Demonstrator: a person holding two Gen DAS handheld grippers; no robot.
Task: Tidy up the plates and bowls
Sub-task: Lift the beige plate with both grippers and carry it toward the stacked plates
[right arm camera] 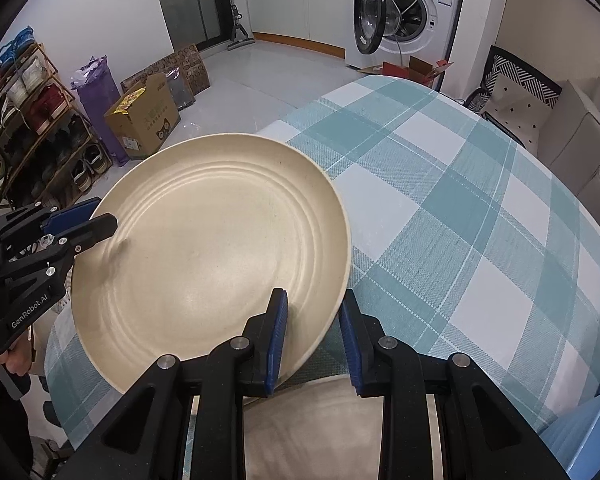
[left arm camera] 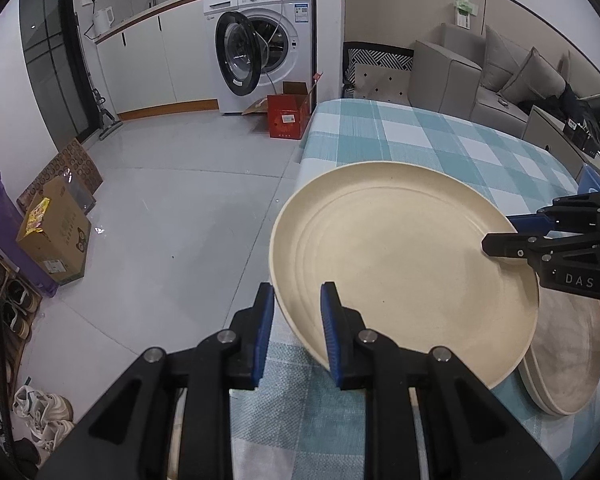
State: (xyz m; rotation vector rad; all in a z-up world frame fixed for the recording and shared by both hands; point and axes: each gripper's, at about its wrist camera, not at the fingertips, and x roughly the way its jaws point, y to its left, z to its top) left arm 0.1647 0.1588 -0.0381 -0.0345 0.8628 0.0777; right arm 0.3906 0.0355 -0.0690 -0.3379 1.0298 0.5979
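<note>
A large cream plate (left arm camera: 400, 264) (right arm camera: 208, 248) is held tilted above a table with a blue-and-white checked cloth (left arm camera: 420, 136) (right arm camera: 460, 200). My left gripper (left arm camera: 296, 332) straddles the plate's near rim, one pad on each face. My right gripper (right arm camera: 314, 336) straddles the opposite rim the same way. Each gripper also shows in the other's view, the right one (left arm camera: 500, 236) and the left one (right arm camera: 100, 216), clamped on the rim. A stack of cream plates (left arm camera: 568, 360) (right arm camera: 320, 428) lies on the table under the right gripper.
The table's edge runs just beyond the plate, with grey floor past it. A washing machine (left arm camera: 268, 44) with its door open, a red box (left arm camera: 288, 116), a cardboard box (left arm camera: 56, 236), a shoe rack (right arm camera: 28, 120) and a grey sofa (left arm camera: 500, 76) stand around.
</note>
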